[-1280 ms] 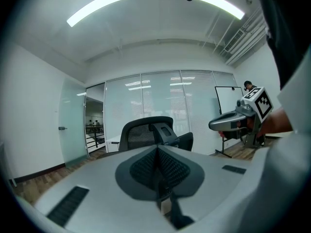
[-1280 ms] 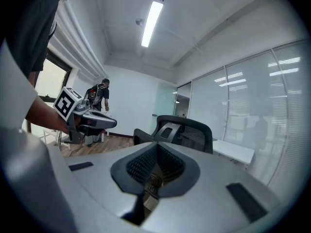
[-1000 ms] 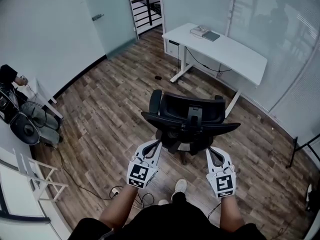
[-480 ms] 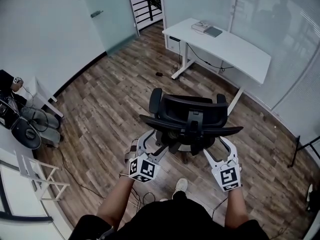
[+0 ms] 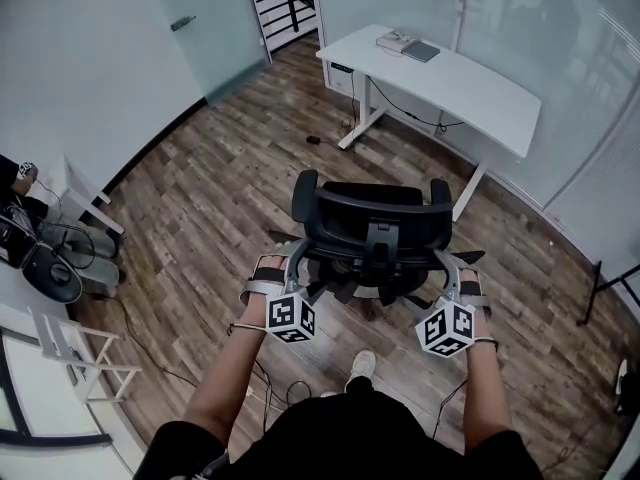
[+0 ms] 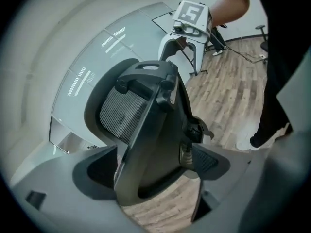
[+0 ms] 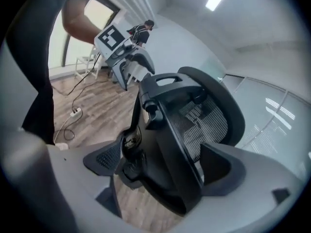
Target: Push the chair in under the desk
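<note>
The black mesh office chair [image 5: 375, 218] stands on the wood floor with its back to me, a short way from the white desk [image 5: 470, 93]. My left gripper [image 5: 283, 264] is at the backrest's left edge and my right gripper [image 5: 460, 274] at its right edge. Both sets of jaws are opening. In the left gripper view the chair's back frame [image 6: 146, 130] runs between the left gripper's [image 6: 150, 164] spread jaws, not pinched. In the right gripper view the frame [image 7: 180, 144] likewise passes between the right gripper's [image 7: 163, 166] jaws.
Books [image 5: 408, 45] lie on the desk's far end. Cables and a power strip [image 7: 74, 112] trail on the floor by my shoe [image 5: 361, 369]. A white rack [image 5: 70, 353] and equipment [image 5: 45, 268] stand at the left. Glass walls enclose the desk side.
Both grippers have moved up and outward from behind the chair's base to the sides of the backrest. Their jaws have gone from shut to wide apart.
</note>
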`<state>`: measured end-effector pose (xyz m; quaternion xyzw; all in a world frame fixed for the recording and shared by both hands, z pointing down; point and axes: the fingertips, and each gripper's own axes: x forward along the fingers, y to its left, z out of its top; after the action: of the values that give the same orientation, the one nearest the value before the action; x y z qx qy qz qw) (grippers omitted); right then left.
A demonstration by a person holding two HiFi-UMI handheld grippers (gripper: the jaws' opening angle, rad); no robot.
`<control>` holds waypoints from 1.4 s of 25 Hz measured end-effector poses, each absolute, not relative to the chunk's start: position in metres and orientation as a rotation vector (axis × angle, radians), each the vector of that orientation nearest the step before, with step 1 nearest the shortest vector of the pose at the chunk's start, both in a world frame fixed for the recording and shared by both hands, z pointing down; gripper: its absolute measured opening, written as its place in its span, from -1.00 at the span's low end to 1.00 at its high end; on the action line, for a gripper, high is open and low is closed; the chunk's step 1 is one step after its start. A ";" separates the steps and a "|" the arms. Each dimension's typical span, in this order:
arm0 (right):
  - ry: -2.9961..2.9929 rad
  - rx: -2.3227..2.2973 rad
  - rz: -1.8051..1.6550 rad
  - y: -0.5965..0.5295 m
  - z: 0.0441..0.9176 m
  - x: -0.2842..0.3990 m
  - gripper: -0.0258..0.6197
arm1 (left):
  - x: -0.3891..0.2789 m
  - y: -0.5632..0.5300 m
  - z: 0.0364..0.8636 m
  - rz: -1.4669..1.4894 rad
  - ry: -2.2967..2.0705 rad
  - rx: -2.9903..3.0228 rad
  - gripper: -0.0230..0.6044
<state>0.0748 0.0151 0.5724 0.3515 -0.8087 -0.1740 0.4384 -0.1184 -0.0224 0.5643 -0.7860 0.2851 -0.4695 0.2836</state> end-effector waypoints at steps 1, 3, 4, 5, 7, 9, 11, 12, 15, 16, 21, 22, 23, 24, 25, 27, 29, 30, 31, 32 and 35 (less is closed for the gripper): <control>-1.968 0.843 -0.457 0.012 0.578 0.076 0.63 | -0.116 -0.027 0.568 -1.275 0.743 -2.076 0.58; -1.895 0.793 -0.509 0.005 0.587 0.076 0.67 | -0.112 -0.034 0.574 -1.306 0.711 -2.026 0.59; -1.866 0.776 -0.534 0.001 0.590 0.076 0.68 | -0.110 -0.038 0.577 -1.322 0.697 -2.000 0.59; -1.841 0.764 -0.557 -0.003 0.592 0.076 0.69 | -0.108 -0.041 0.579 -1.338 0.684 -1.973 0.59; -1.805 0.745 -0.590 -0.010 0.593 0.076 0.70 | -0.105 -0.049 0.580 -1.355 0.667 -1.926 0.59; -1.776 0.722 -0.607 -0.017 0.596 0.077 0.70 | -0.101 -0.057 0.578 -1.358 0.664 -1.892 0.59; -1.751 0.695 -0.611 -0.022 0.601 0.078 0.70 | -0.098 -0.063 0.578 -1.362 0.661 -1.877 0.59; -1.743 0.684 -0.606 -0.025 0.605 0.079 0.70 | -0.098 -0.066 0.580 -1.368 0.659 -1.875 0.59; -1.741 0.676 -0.581 -0.031 0.614 0.079 0.70 | -0.097 -0.071 0.588 -1.397 0.660 -1.872 0.59; -1.735 0.677 -0.579 -0.034 0.615 0.079 0.70 | -0.096 -0.072 0.591 -1.402 0.661 -1.873 0.59; -1.653 0.677 -0.645 -0.039 0.621 0.087 0.70 | -0.093 -0.079 0.601 -1.427 0.639 -1.813 0.60; -1.634 0.667 -0.657 -0.038 0.623 0.088 0.70 | -0.093 -0.080 0.603 -1.433 0.625 -1.792 0.60; -1.612 0.655 -0.669 -0.038 0.625 0.090 0.70 | -0.093 -0.080 0.603 -1.427 0.619 -1.780 0.60; -1.591 0.642 -0.680 -0.039 0.625 0.090 0.70 | -0.093 -0.080 0.603 -1.417 0.618 -1.774 0.60; -1.577 0.635 -0.687 -0.039 0.625 0.090 0.70 | -0.094 -0.081 0.601 -1.410 0.620 -1.768 0.60; -1.567 0.636 -0.703 -0.040 0.623 0.091 0.69 | -0.094 -0.081 0.600 -1.400 0.627 -1.754 0.60; -1.549 0.644 -0.728 -0.045 0.622 0.097 0.69 | -0.088 -0.083 0.600 -1.395 0.630 -1.750 0.60; -1.546 0.646 -0.735 -0.047 0.621 0.099 0.68 | -0.087 -0.085 0.600 -1.395 0.630 -1.748 0.60; -1.545 0.646 -0.736 -0.049 0.621 0.100 0.68 | -0.086 -0.086 0.599 -1.398 0.629 -1.746 0.60; -1.548 0.643 -0.733 -0.050 0.622 0.099 0.68 | -0.087 -0.087 0.598 -1.402 0.627 -1.745 0.60; -1.555 0.611 -0.694 -0.049 0.626 0.102 0.68 | -0.084 -0.089 0.601 -1.410 0.620 -1.754 0.60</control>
<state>0.1024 -0.0489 0.6257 0.2653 -0.6759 -0.3015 0.6180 -0.0843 -0.0889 0.6006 -0.6910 0.2443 -0.5556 0.3927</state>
